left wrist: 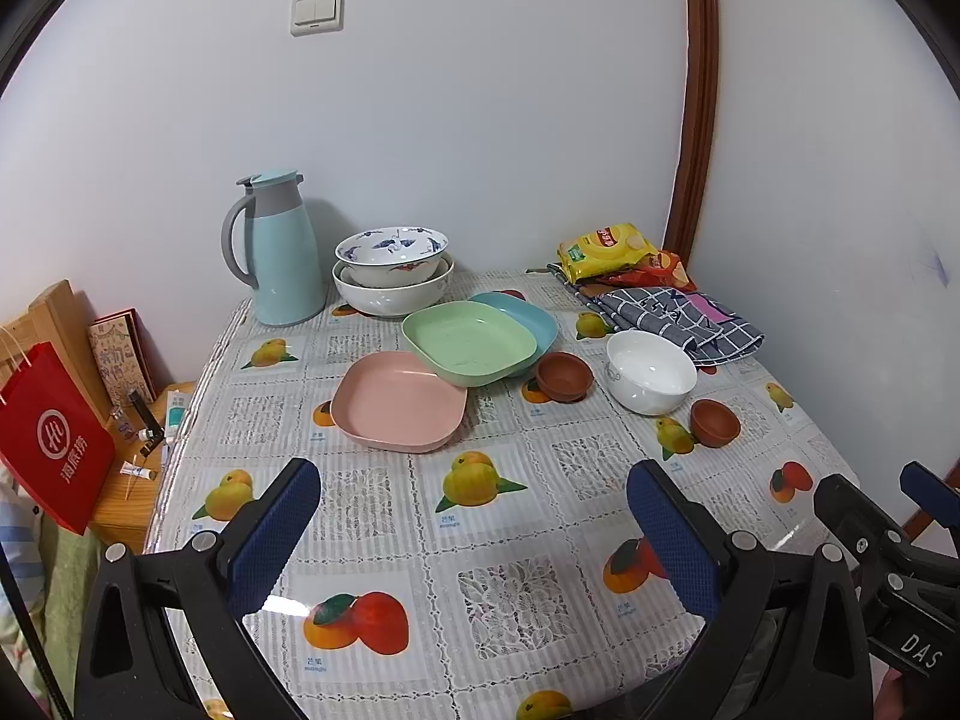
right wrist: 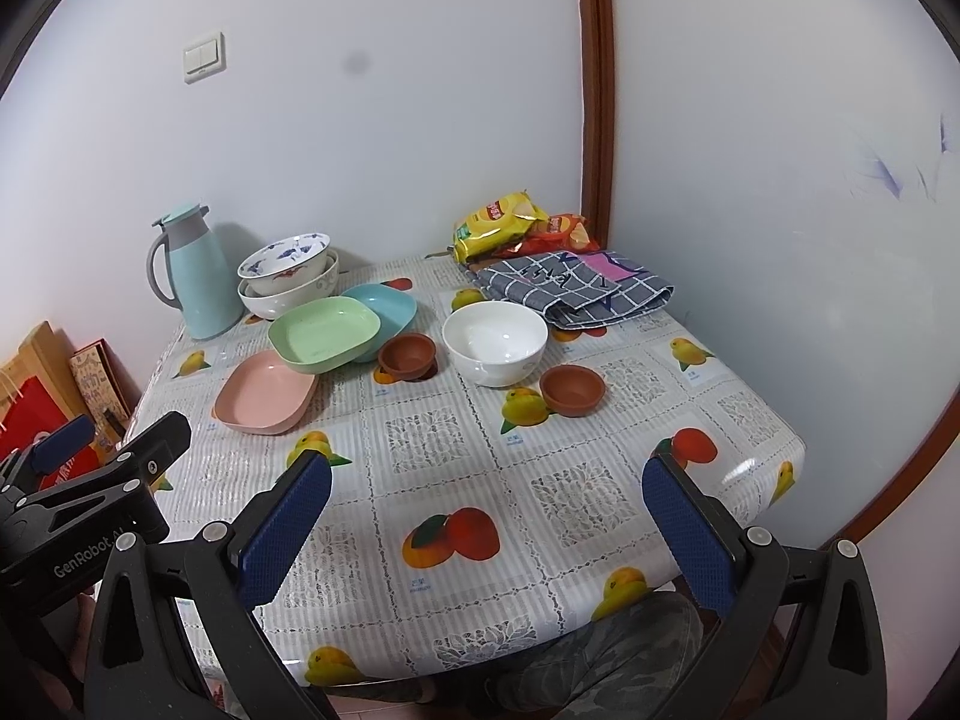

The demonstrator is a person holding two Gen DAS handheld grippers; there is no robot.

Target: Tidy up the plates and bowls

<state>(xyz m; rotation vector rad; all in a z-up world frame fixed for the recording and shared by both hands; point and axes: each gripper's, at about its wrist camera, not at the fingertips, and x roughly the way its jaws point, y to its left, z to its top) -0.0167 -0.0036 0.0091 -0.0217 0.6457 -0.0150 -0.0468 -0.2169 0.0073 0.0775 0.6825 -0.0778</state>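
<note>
Both the left gripper point(left wrist: 474, 498) and the right gripper point(right wrist: 486, 486) hover over the near table edge, jaws wide apart, holding nothing. Ahead of the left one lies the pink square plastic plate point(left wrist: 399, 401), flat; the green square plate point(left wrist: 470, 342) leans on its far rim, over a blue plate point(left wrist: 528, 315). The white ceramic bowl point(right wrist: 495, 344) stands nearer the right gripper, between two small brown clay bowls point(right wrist: 572, 390). Farthest, two patterned bowls point(left wrist: 393, 273) are nested beside a light-blue thermos jug point(left wrist: 282, 258).
</note>
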